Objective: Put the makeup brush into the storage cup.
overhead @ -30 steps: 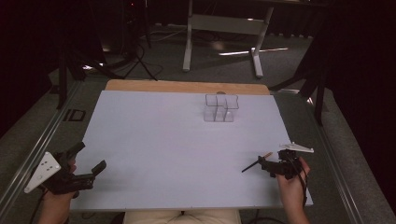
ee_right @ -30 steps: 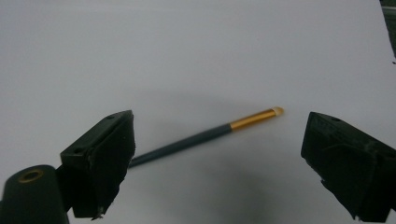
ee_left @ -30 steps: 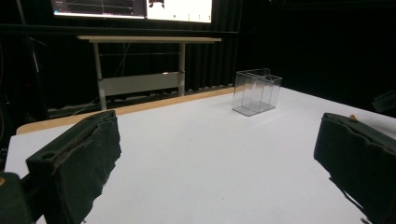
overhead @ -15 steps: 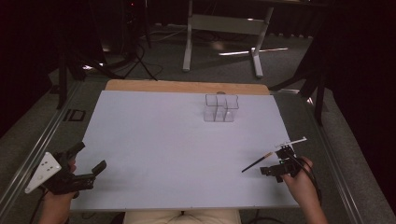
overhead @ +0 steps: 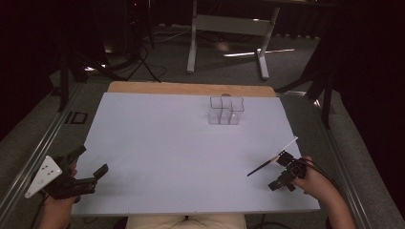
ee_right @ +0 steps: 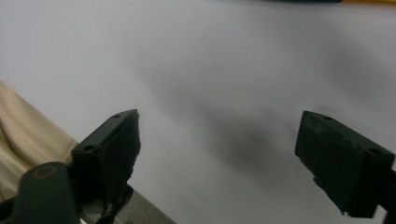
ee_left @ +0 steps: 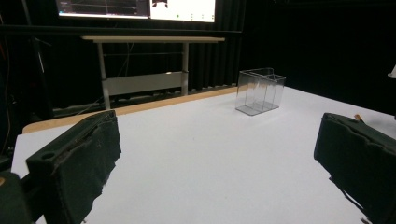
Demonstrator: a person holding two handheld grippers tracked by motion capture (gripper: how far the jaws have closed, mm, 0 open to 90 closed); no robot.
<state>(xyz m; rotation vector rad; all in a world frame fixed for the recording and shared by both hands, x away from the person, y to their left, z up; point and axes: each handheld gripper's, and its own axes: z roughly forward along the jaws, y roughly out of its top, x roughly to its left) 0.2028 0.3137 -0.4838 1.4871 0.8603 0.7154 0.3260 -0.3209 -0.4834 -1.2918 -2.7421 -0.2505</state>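
While both claws sit at the near edge of the worktop (overhead: 157, 138), the job looks to me barely begun. The stick (overhead: 272, 161), thin, dark at one end and pale at the other, lies flat on the white sheet, slanting away from the person. It is just beside the right claw (overhead: 282, 171), and I can't tell whether the two touch. That claw is released: its own view shows both jaws spread wide with nothing between them, only blurred white surface and a strip of beige cloth at one side. The left claw (overhead: 90, 161) is released too, jaws well apart and empty, resting at the near left corner, well away from the stick.

The clear box (overhead: 226, 109), split into small compartments, stands upright toward the far edge, right of centre, and seems empty. My guess is the stick is meant to go into it. If so, everything remains: closing on the stick, lifting it, carrying it across and dropping it into a compartment.

A white sheet covers the worktop almost entirely, and a strip of bare wood (overhead: 191, 88) shows along the far side. Nothing else lies on it. Around it the room is dark, with black curtains and grey carpet (overhead: 167, 57) with cables trailing over it. Behind stands a white-legged desk (overhead: 229, 24), with lit screens (ee_left: 182, 9) above it.
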